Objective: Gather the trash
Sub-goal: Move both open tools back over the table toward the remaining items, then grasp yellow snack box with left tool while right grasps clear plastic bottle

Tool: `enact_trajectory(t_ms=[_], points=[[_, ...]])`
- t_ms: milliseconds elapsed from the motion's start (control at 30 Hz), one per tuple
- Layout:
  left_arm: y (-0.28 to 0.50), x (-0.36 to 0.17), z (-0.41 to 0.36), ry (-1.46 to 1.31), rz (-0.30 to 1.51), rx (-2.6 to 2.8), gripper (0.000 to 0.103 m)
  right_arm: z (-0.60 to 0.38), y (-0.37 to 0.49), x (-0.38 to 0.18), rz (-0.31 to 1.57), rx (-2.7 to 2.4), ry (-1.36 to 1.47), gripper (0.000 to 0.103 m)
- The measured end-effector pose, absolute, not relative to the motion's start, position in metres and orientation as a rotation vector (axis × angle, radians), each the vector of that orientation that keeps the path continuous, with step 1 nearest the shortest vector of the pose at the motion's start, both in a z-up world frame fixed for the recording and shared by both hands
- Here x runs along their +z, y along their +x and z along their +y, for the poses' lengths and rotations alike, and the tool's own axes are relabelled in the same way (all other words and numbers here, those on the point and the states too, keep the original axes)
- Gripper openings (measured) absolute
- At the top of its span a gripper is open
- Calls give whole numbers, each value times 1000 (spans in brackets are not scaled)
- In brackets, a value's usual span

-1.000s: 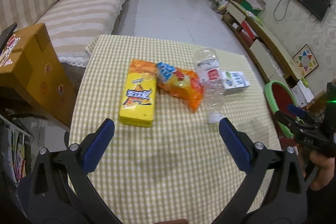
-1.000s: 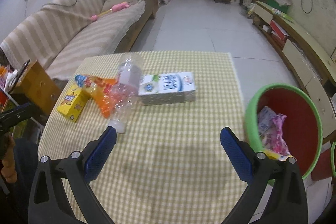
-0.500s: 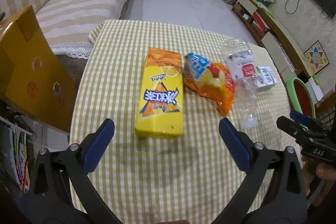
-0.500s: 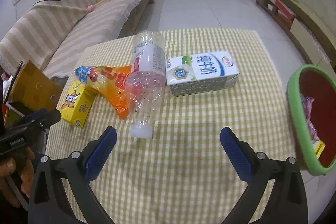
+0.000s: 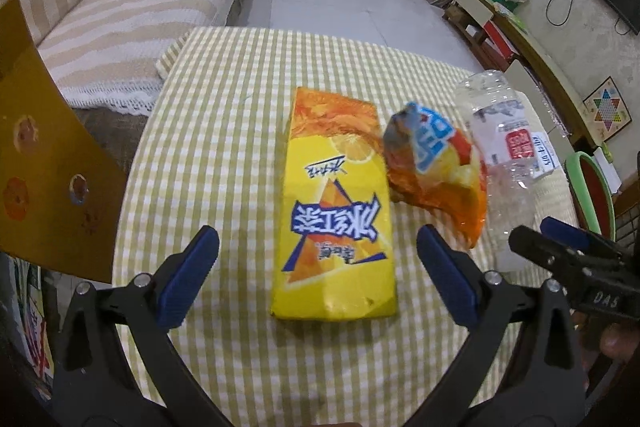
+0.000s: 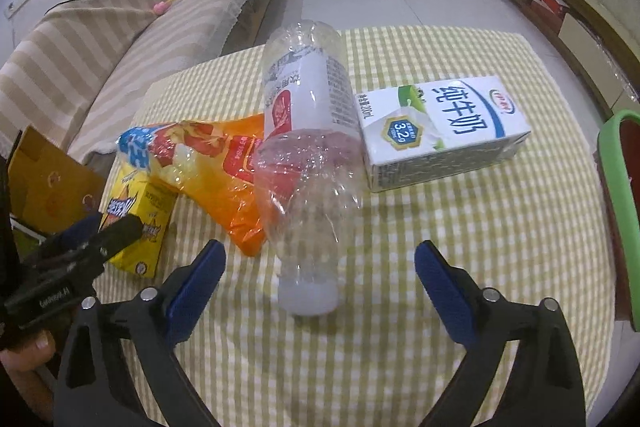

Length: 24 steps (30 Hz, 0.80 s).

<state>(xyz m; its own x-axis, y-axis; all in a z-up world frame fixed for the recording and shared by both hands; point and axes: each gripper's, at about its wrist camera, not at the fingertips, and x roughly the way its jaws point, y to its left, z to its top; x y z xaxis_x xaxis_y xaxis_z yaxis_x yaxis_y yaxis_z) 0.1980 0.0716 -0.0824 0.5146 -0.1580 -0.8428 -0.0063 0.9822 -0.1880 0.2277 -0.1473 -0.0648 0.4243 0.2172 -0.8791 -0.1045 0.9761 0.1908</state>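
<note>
A yellow drink carton (image 5: 336,211) lies flat on the checked tablecloth (image 5: 224,131). My left gripper (image 5: 318,235) hangs open low over it, one finger on each side of its near end, not touching. To its right lie an orange snack bag (image 5: 436,171) and a clear plastic bottle (image 6: 308,147) with its white cap nearest me. My right gripper (image 6: 320,251) is open and its jaws are closing. The bottle's neck lies between the fingers, and the pads stand apart from it. A white milk carton (image 6: 444,131) sits right of the bottle.
A green bin with a red inside (image 6: 620,219) stands off the table's right edge. A brown cardboard box (image 5: 40,163) stands off the left edge. A striped sofa (image 5: 120,7) runs behind on the left, with open tiled floor beyond the table.
Both grippers have come down and in toward the table. The yellow carton now sits between the left fingers and the bottle's neck between the right fingers, both much larger in view.
</note>
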Motion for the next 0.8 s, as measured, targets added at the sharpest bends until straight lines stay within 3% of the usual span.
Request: enact_trajectory(t_ms=[233,333,400,467,800], points=[[201,-86,73,-177,1021,-99,85,-148,241,-75,1147,183,143,77],[203,-89,68,-165,1031,-121,78,-145,245,-77,1151,185,139,65],[204,-91,66,-167,1043,-127,68,-141,246,-76,1151,194,138,58],[204,-92,65,-161,1044,-126,63,-137,247,-75,1157,203,125,45],[195,-86,71,-223,1039,-114,58,-143,231,-73,1160,225,122,45]])
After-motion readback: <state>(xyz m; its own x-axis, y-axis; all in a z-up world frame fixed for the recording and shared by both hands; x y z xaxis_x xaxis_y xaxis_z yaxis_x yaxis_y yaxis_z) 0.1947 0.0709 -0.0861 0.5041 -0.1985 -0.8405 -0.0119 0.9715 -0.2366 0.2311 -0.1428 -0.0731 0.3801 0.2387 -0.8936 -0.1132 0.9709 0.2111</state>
